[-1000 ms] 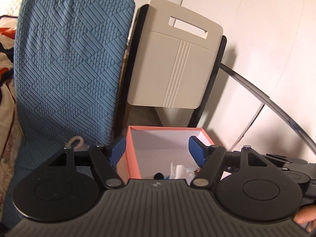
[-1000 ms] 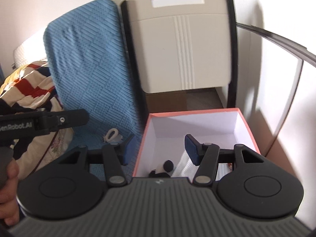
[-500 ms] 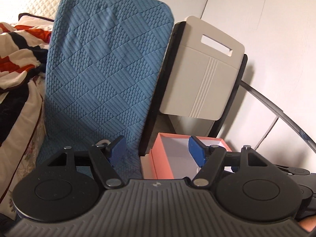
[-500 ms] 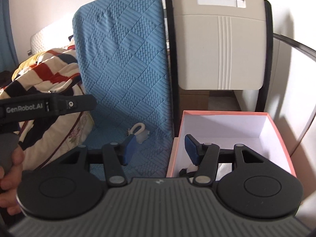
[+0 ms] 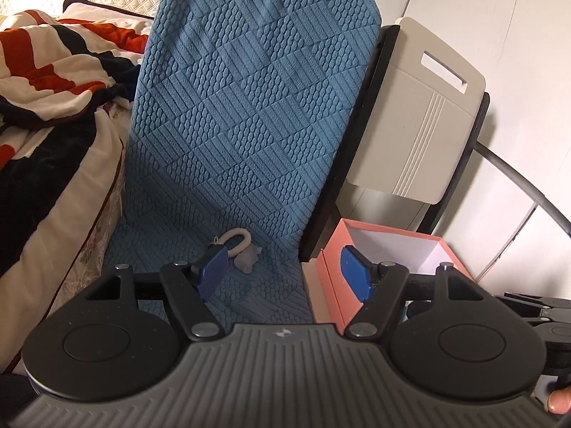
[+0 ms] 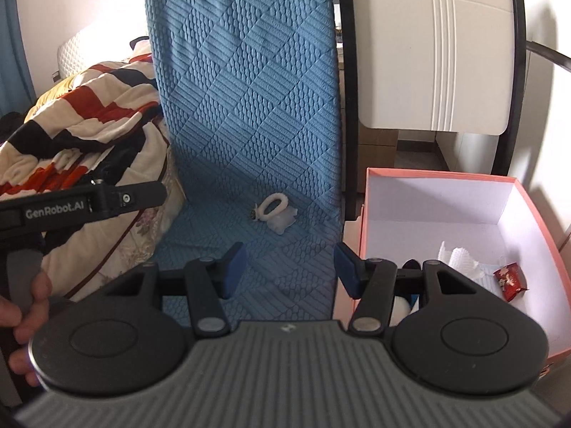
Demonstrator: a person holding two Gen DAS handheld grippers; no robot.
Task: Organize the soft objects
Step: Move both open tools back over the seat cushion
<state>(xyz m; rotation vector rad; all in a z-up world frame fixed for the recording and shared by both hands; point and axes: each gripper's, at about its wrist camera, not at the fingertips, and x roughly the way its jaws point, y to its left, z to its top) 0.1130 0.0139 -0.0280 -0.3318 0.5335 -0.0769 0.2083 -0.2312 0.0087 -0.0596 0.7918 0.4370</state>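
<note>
A small white soft toy with a cream loop (image 6: 274,214) lies on the blue quilted seat cover (image 6: 257,114); it also shows in the left wrist view (image 5: 239,249), just beyond the left fingertip pad. A pink box (image 6: 446,182) with a white inside stands to the right of the seat and holds white cloth (image 6: 458,258), a red wrapped item (image 6: 509,280) and a dark-and-white soft thing partly hidden by my right gripper. My left gripper (image 5: 285,274) is open and empty. My right gripper (image 6: 289,267) is open and empty, above the seat's front edge.
A red, white and black blanket (image 6: 82,125) is heaped on the bed to the left. A beige folded chair (image 6: 435,57) with a black frame leans behind the box. The pink box (image 5: 357,239) sits against the seat's right edge. White wall stands at the right.
Both grippers have swung left, away from the box and toward the blue seat. The white toy has come into view ahead of both. Both stay open.
</note>
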